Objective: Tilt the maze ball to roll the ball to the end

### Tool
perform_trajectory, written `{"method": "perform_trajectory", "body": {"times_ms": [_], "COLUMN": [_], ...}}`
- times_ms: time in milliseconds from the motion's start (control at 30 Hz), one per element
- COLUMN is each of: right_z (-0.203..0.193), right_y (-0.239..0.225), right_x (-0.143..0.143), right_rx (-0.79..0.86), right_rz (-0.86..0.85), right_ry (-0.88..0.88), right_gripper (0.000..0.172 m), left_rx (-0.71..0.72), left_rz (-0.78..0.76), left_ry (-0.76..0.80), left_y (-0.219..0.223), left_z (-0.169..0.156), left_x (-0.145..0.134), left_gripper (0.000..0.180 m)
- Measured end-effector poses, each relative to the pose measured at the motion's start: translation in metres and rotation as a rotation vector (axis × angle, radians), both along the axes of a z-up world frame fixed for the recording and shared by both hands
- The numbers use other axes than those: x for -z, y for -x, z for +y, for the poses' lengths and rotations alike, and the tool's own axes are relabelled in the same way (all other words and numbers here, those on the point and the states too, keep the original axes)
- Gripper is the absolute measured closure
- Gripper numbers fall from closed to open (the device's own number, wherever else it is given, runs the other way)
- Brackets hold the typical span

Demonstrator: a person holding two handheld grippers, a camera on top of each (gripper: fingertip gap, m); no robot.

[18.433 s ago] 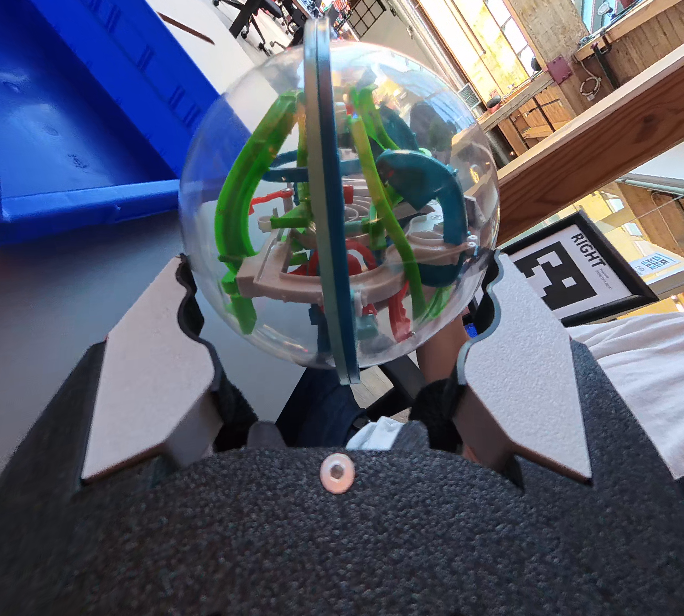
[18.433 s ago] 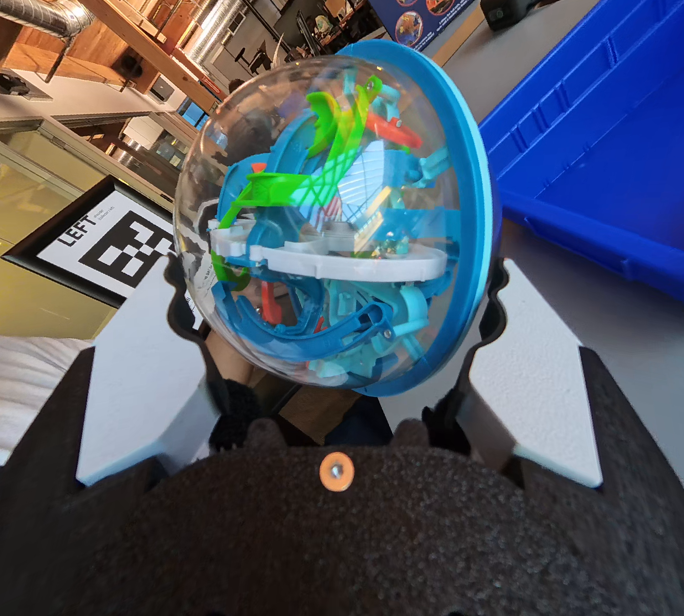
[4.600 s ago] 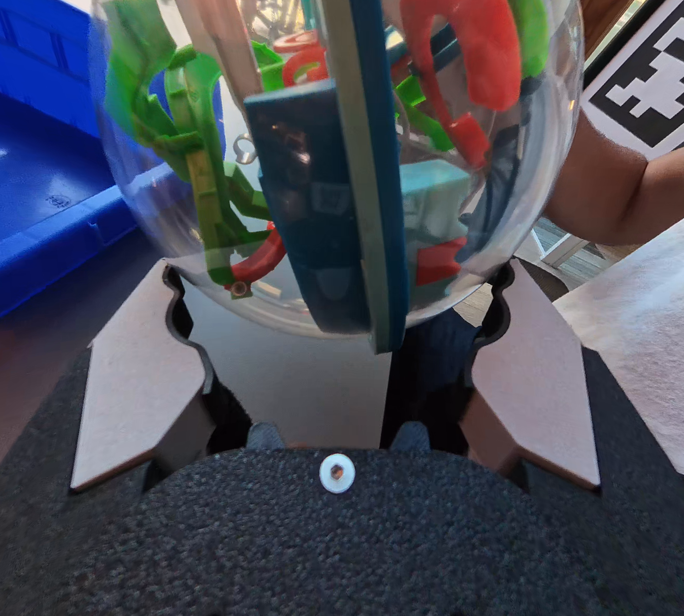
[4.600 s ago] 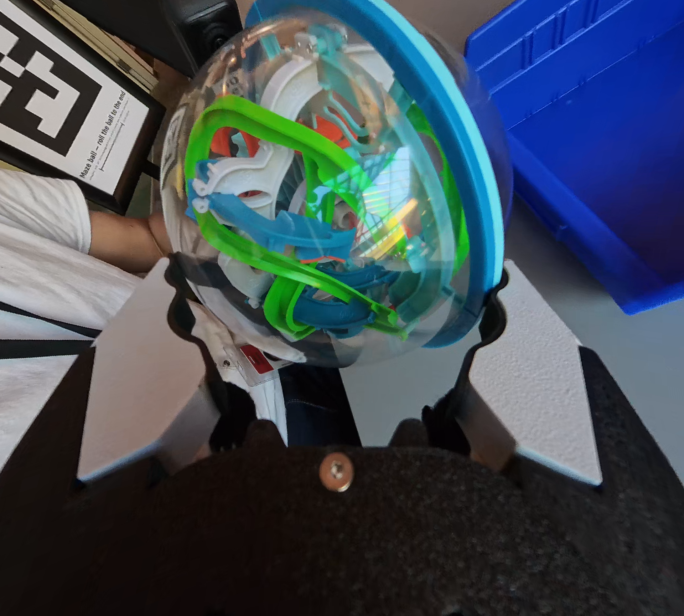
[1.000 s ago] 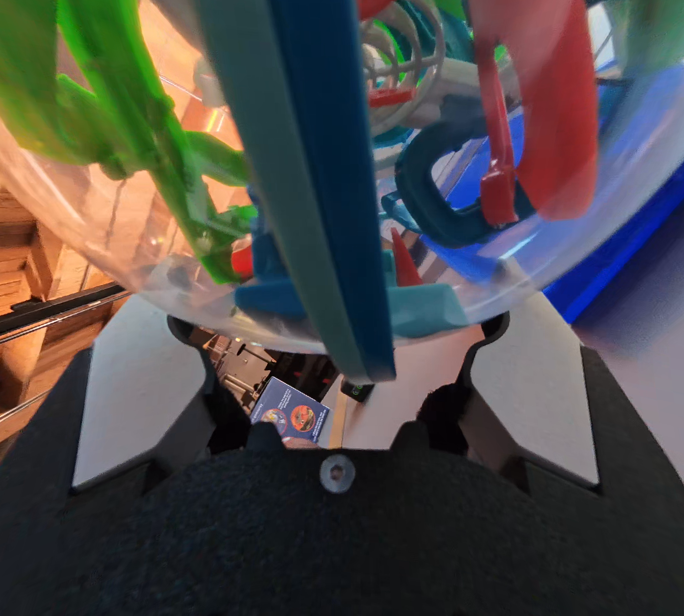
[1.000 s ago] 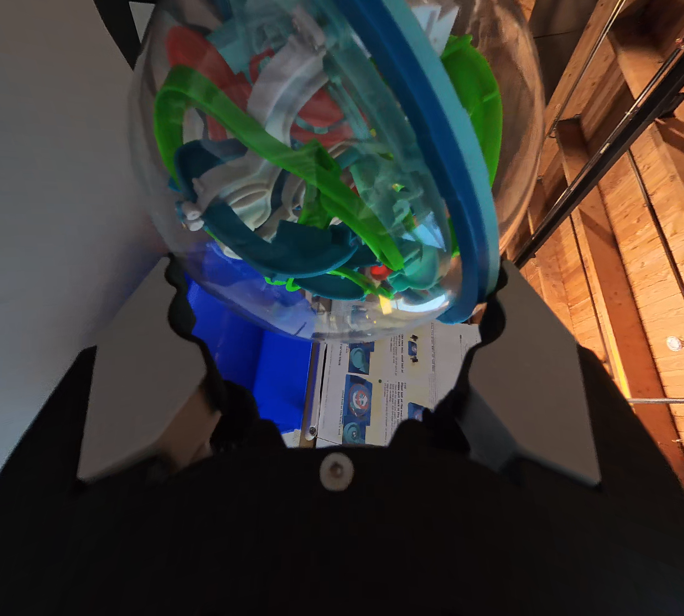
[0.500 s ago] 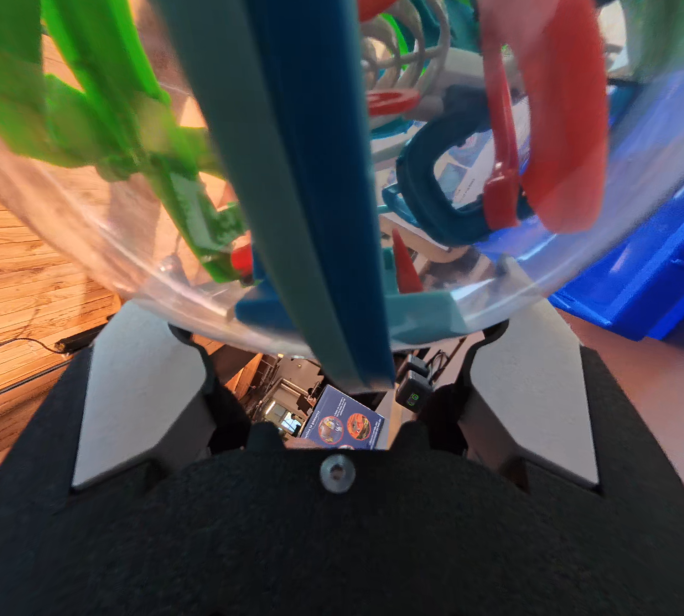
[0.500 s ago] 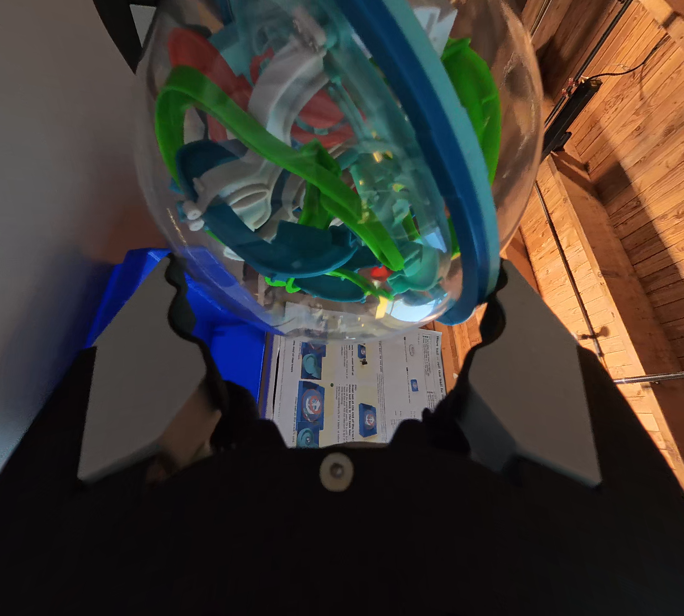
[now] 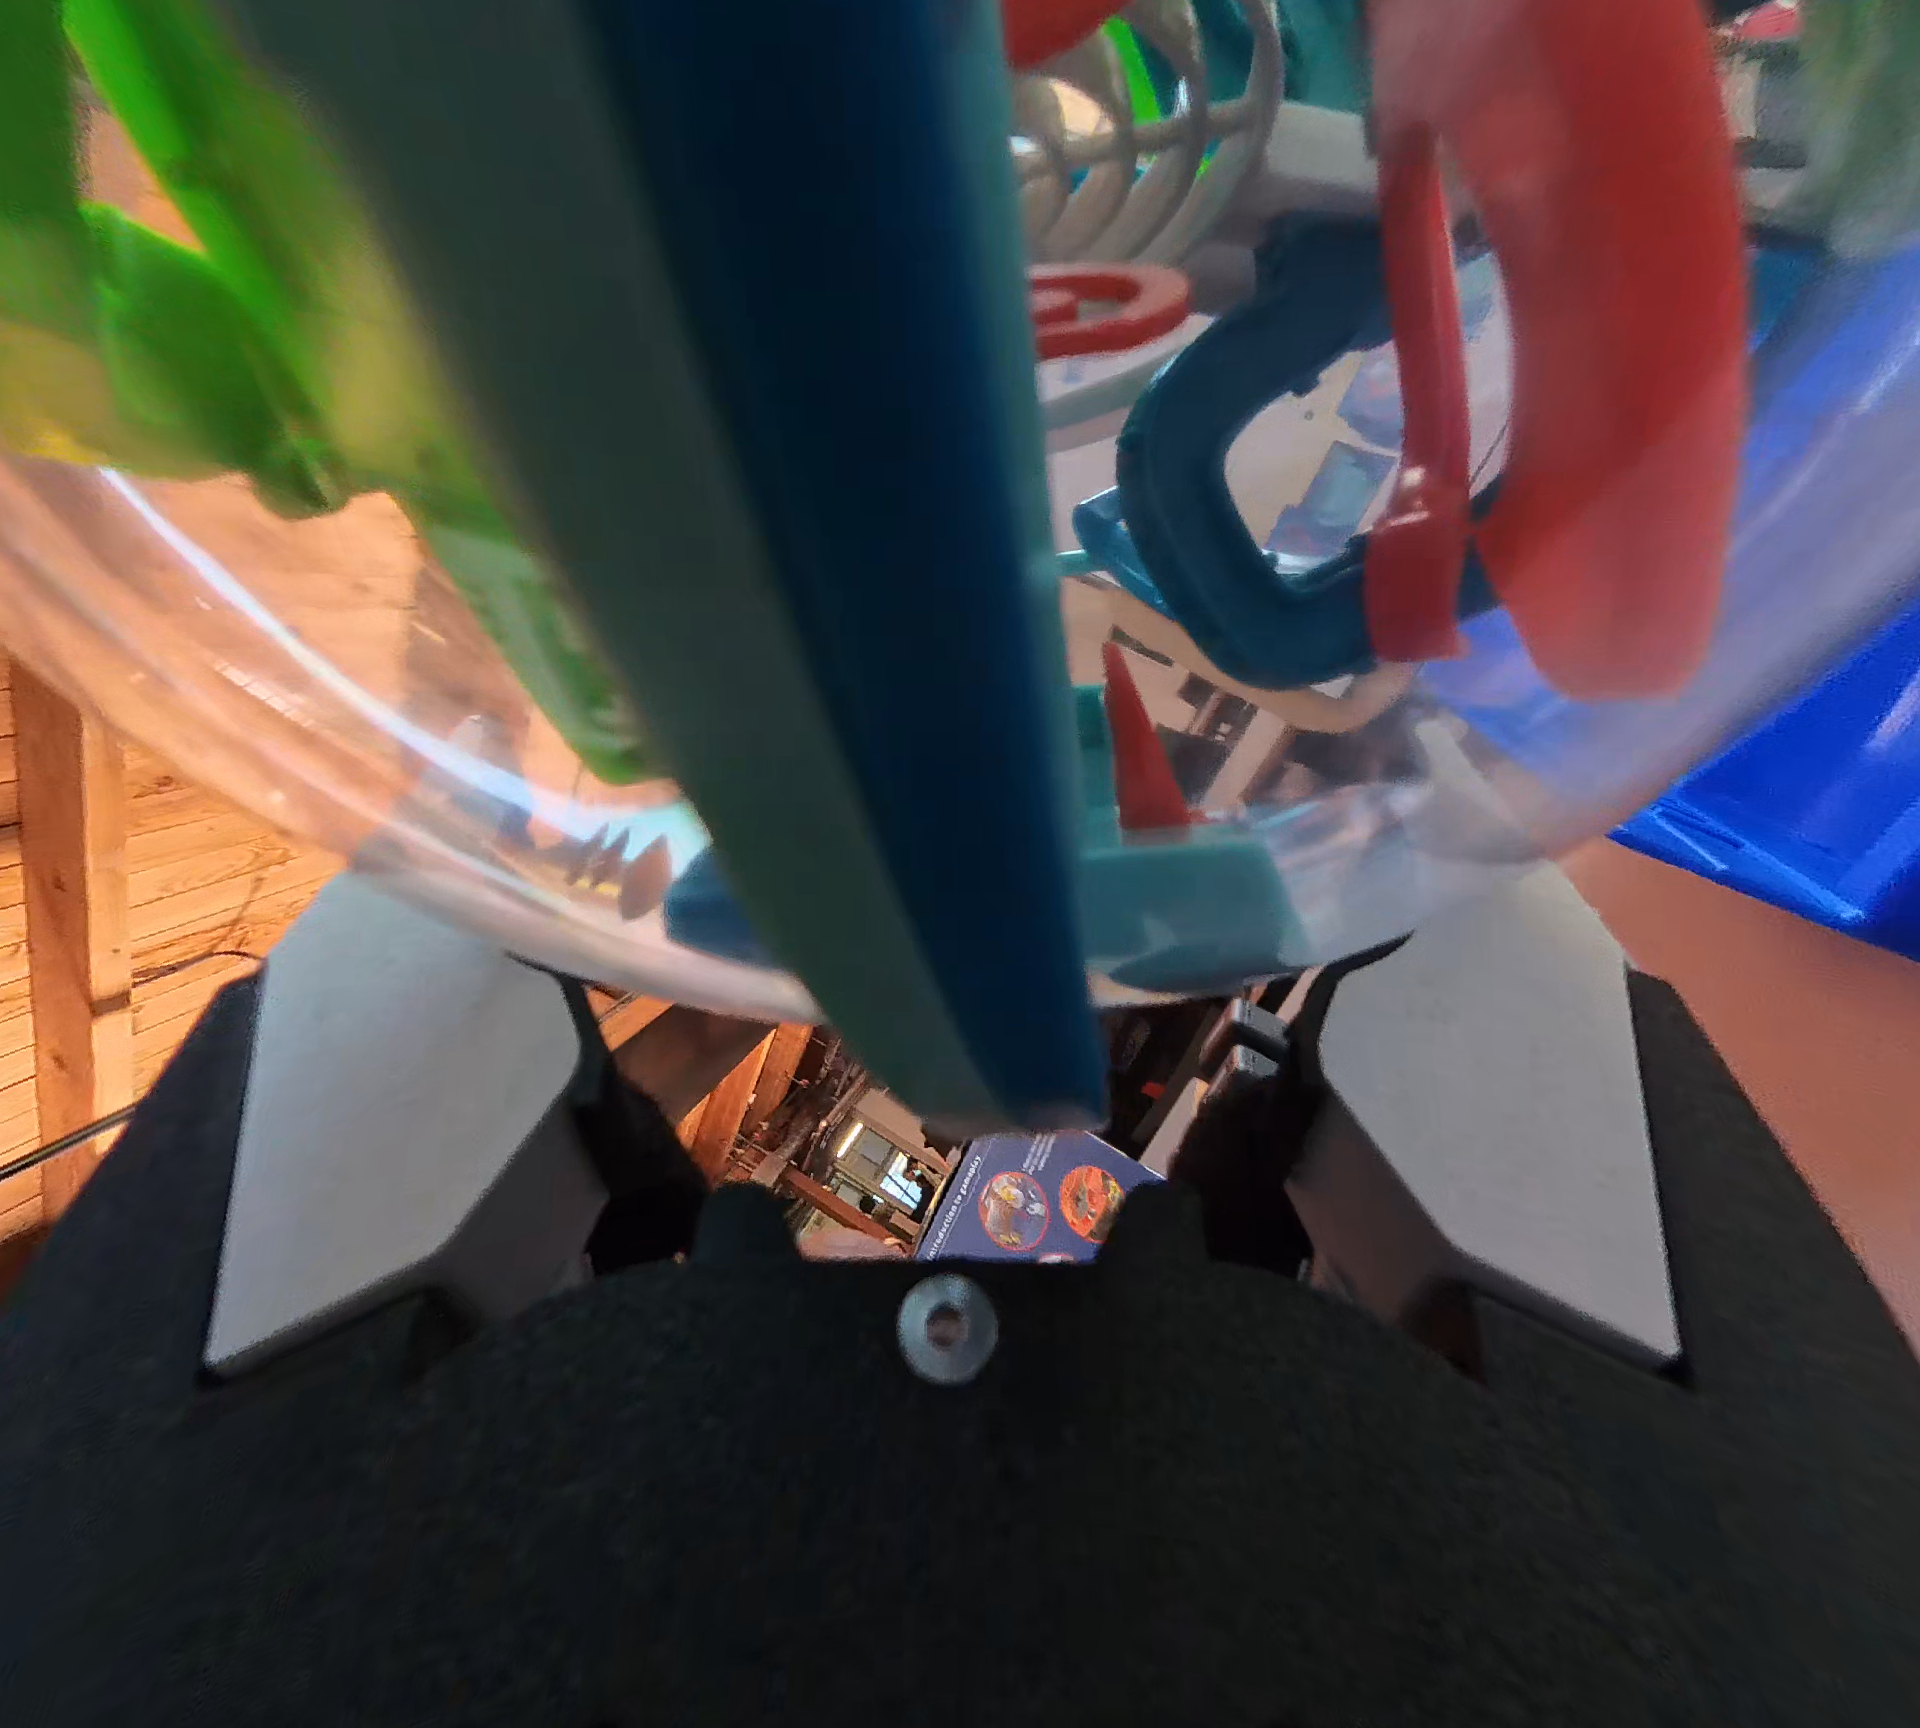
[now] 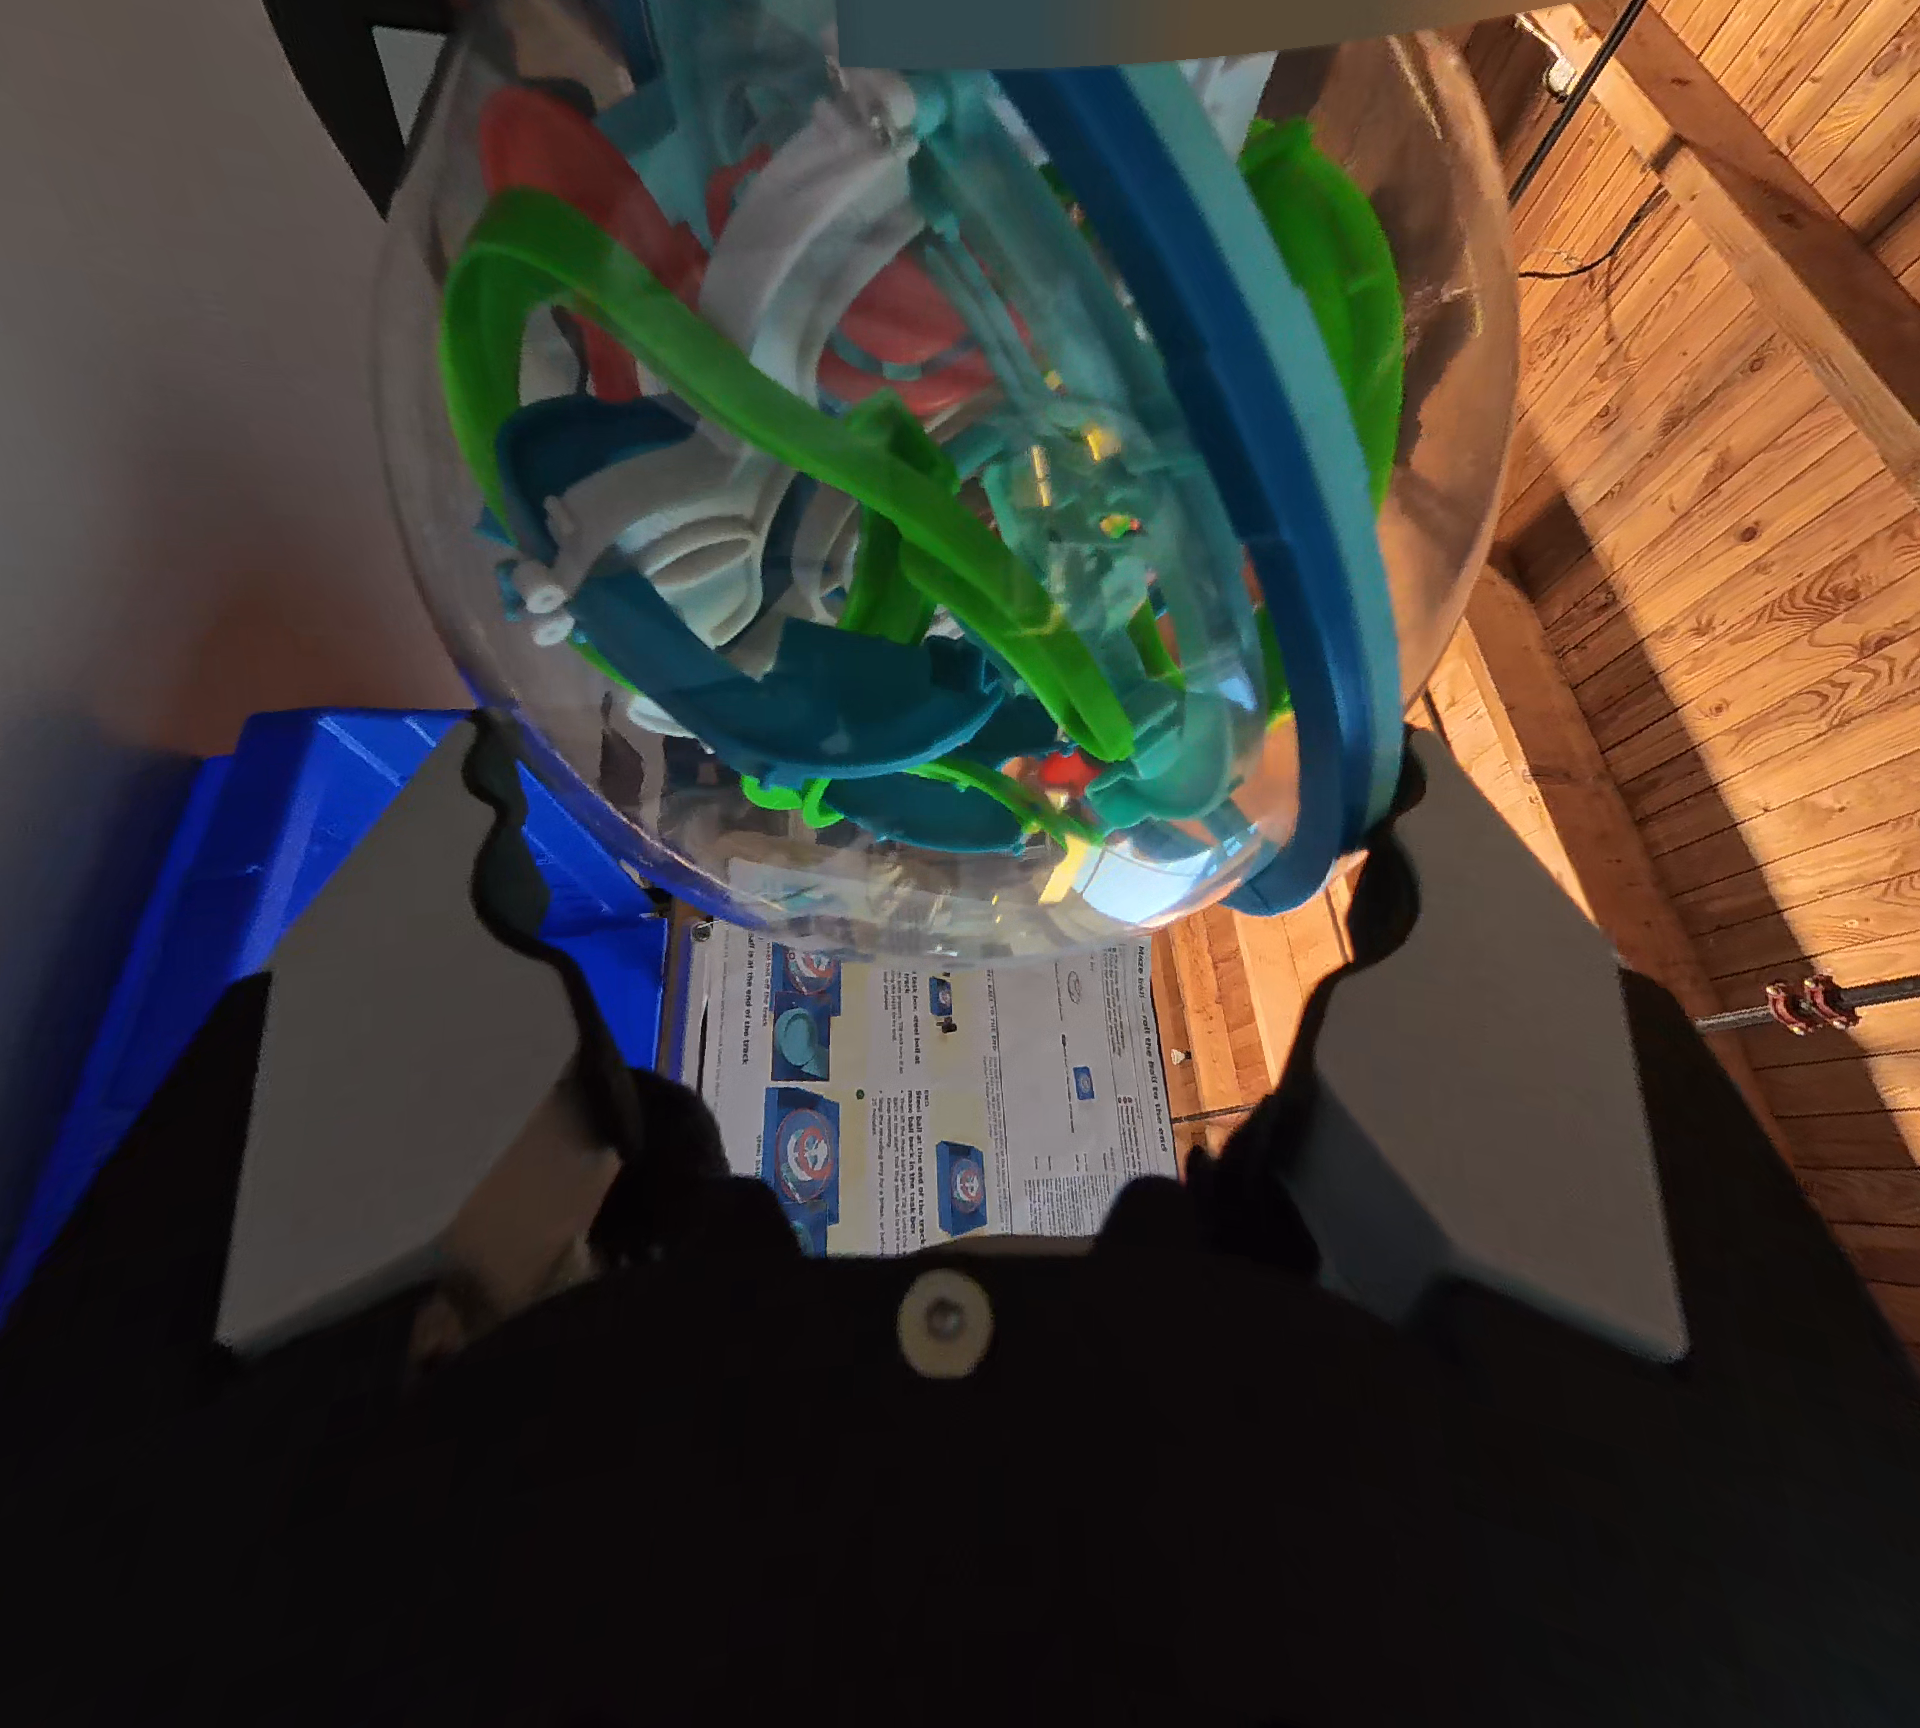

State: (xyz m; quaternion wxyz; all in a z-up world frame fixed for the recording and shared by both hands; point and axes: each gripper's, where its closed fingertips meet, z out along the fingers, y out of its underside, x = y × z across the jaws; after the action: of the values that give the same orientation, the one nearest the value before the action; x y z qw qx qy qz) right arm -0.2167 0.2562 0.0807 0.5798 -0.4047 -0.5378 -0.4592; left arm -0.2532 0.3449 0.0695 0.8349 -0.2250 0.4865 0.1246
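Maze ball (image 10: 935, 452), clear sphere with blue equator band, held aloft between two hand-held grippers.

Left wrist view: left gripper (image 9: 956, 940) spread wide, both fingers against the sphere's underside, cradling it for tilting; blue bin (image 9: 1787, 805) right of the sphere. Right wrist view: right gripper (image 10: 935, 805) likewise pinching the sphere; printed sheet (image 10: 935, 1096) beneath; inner ball not discernible.
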Motion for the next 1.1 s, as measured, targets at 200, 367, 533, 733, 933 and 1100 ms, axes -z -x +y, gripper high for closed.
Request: {"method": "perform_trajectory", "body": {"times_ms": [200, 367, 533, 733, 933, 1100], "right_z": [0.003, 0.01, 0.014, 0.017, 0.02, 0.019], "right_y": [-0.006, -0.012, -0.016, -0.018, -0.02, -0.022], "right_x": [0.0, 0.003, 0.005, 0.002, 0.001, 0.003], "right_rx": [0.0, -0.006, -0.011, -0.02, -0.023, -0.03], "right_rz": [-0.012, -0.025, -0.018, -0.029, -0.031, -0.036], "right_ry": [-0.032, -0.078, -0.097, -0.146, -0.162, -0.156], "right_gripper": [0.017, 0.018, 0.018, 0.018, 0.017, 0.017], "left_rx": [-0.014, -0.051, -0.064, -0.083, -0.094, -0.083], "left_rz": [-0.013, -0.028, -0.026, -0.037, -0.039, -0.039], "left_ry": [-0.029, -0.069, -0.09, -0.126, -0.128, -0.136], "left_y": [-0.005, -0.008, -0.012, -0.012, -0.013, -0.015], "left_z": [0.003, 0.011, 0.014, 0.019, 0.024, 0.02], "left_x": [-0.002, -0.002, -0.004, -0.01, -0.01, -0.006], "left_gripper": [0.026, 0.025, 0.025, 0.025, 0.025, 0.025]}}
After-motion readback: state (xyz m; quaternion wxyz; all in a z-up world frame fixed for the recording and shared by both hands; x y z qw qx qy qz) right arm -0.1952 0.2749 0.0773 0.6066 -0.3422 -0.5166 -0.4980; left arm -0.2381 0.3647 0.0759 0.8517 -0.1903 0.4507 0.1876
